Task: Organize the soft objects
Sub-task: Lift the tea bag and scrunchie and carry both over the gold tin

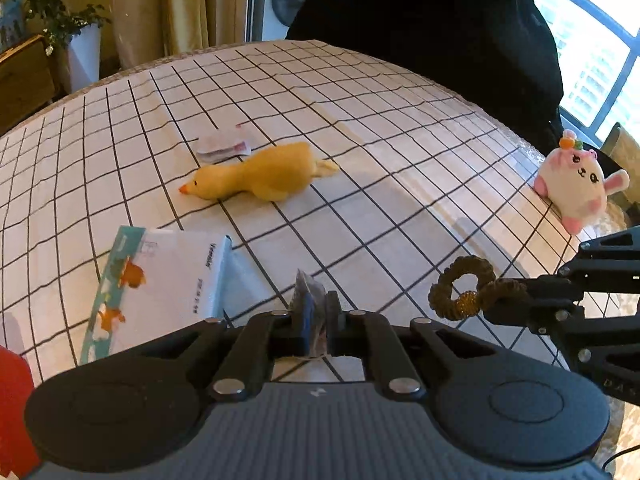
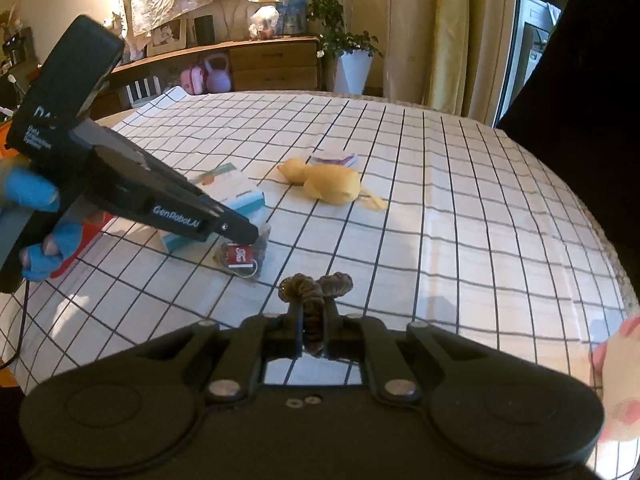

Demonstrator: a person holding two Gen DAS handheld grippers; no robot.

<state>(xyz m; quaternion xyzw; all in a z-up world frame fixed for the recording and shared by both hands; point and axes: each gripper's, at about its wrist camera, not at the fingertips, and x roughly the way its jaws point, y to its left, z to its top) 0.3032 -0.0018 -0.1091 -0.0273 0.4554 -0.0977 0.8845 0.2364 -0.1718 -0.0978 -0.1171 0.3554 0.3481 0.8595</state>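
My left gripper point(image 1: 314, 312) is shut on a small clear sachet with a red label point(image 2: 240, 258), held just above the checked tablecloth point(image 1: 360, 160). My right gripper point(image 2: 312, 312) is shut on a brown braided hair tie point(image 2: 316, 286); it also shows in the left wrist view point(image 1: 464, 286), to the right of the left gripper. A yellow plush duck point(image 1: 260, 174) lies flat mid-table. A white and pink plush bunny point(image 1: 576, 182) sits at the table's right edge.
A white and teal tissue pack point(image 1: 160, 280) lies beside the left gripper. A small white packet point(image 1: 224, 146) lies behind the duck. A red object point(image 1: 12, 400) is at the near left. A person in black point(image 1: 440, 20) stands at the far side.
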